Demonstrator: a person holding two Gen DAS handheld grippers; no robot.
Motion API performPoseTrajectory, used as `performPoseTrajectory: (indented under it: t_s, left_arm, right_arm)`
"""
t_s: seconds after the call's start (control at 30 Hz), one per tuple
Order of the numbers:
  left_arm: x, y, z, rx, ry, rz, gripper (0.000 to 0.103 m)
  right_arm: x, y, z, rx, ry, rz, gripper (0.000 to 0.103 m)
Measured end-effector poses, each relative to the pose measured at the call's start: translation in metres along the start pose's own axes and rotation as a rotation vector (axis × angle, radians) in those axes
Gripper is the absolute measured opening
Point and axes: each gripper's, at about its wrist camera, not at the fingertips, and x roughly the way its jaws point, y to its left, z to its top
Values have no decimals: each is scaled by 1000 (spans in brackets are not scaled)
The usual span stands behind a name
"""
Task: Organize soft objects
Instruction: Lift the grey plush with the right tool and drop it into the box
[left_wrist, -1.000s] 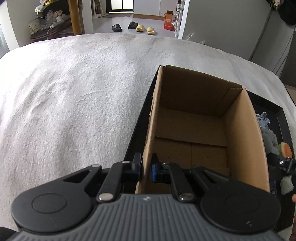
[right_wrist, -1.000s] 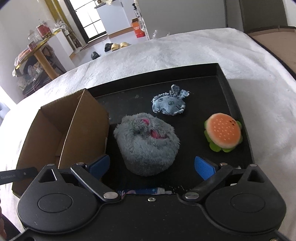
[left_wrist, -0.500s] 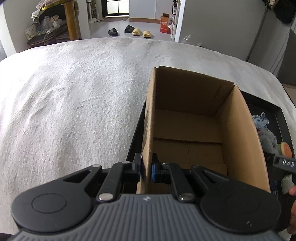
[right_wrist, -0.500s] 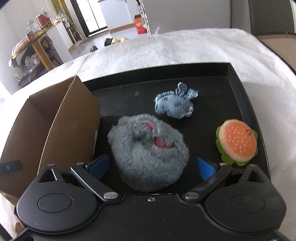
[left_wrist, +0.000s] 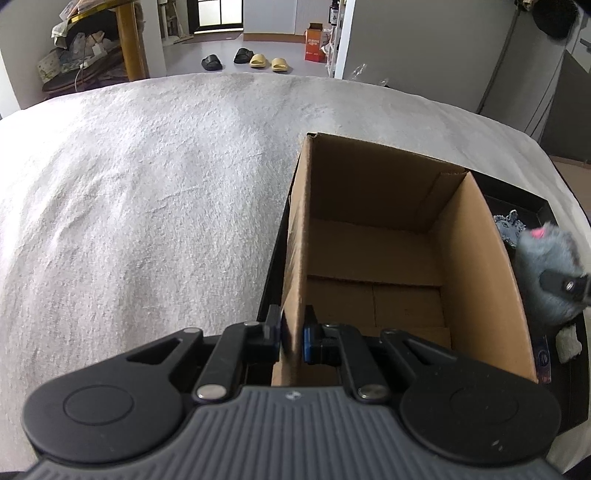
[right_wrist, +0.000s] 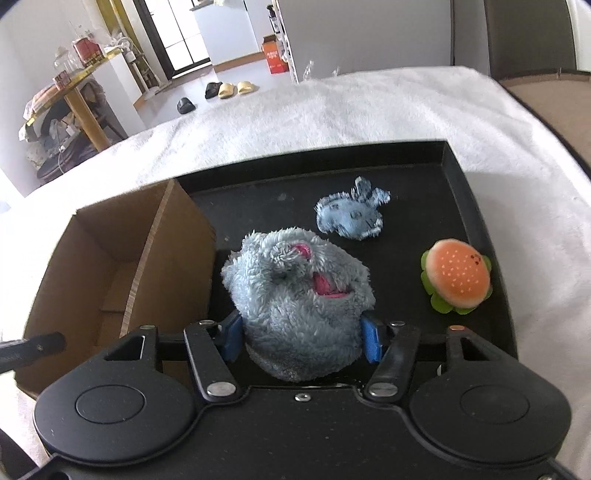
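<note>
Grey plush (right_wrist: 295, 295) (pink patches) sits between blue pads (right_wrist: 232, 334). Beyond the fingers: speckled blue toy (right_wrist: 349, 219), orange-green burger (right_wrist: 456, 282), black tray (right_wrist: 452, 177), brown box (left_wrist: 399, 258).

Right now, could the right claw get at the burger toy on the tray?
Probably not as it stands. The right claw is shut on the fluffy grey plush, so it has no free grip. The burger toy lies uncovered on the black tray, so the path looks open once the plush is released.

White fluffy cover (left_wrist: 147, 206) in front. Behind, grey floor (left_wrist: 229, 48) with four slippers (left_wrist: 243, 60), an orange box (left_wrist: 314, 37), a wooden table (right_wrist: 79, 88) full of clutter. Dark window (right_wrist: 177, 33) with daylight; white walls (right_wrist: 29, 44).
</note>
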Motion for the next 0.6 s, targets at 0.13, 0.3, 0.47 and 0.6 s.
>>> performPoseTrajectory:
  t_s: [0.13,0.3,0.47,0.6]
  left_arm:
    - [-4,2,-3,13,-11,-10,10]
    - [-7,4,-5,21,-24,-29,10]
    - [-5,9,-8,17,-11,-46,11]
    - [-5,9,-9,21,-5,-59,12]
  right_arm:
    - [-17,9,6,3,-36,-6,59]
    - [-37,20,14,-9,-79,-6,59]
    - [-51,35,19,-31,-109,-8,59]
    - [-60,49,19,-49,-123,-5,59]
